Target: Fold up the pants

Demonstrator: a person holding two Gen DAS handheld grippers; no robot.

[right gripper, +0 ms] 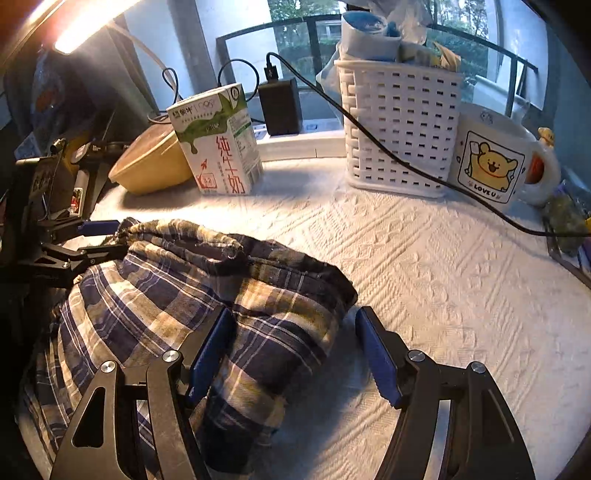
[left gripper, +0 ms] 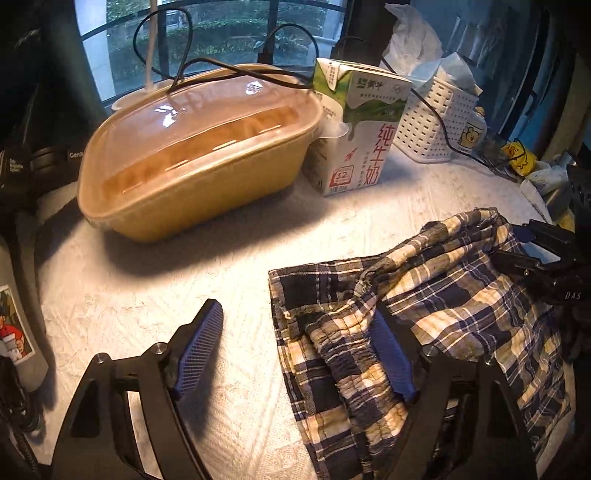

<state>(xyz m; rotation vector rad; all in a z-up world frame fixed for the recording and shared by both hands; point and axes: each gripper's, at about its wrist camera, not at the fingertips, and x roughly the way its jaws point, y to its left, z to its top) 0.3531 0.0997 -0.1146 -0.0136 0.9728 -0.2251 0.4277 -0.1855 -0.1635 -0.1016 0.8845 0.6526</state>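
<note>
Pants lie bunched on white quilted cloth by a window, both tools wide.

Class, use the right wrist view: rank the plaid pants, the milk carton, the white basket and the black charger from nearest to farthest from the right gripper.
1. Plaid pants: at the right gripper, against its left finger.
2. White basket: ahead, right.
3. Milk carton: ahead, left; too close to the basket to call.
4. Black charger: behind both, by the window.
</note>
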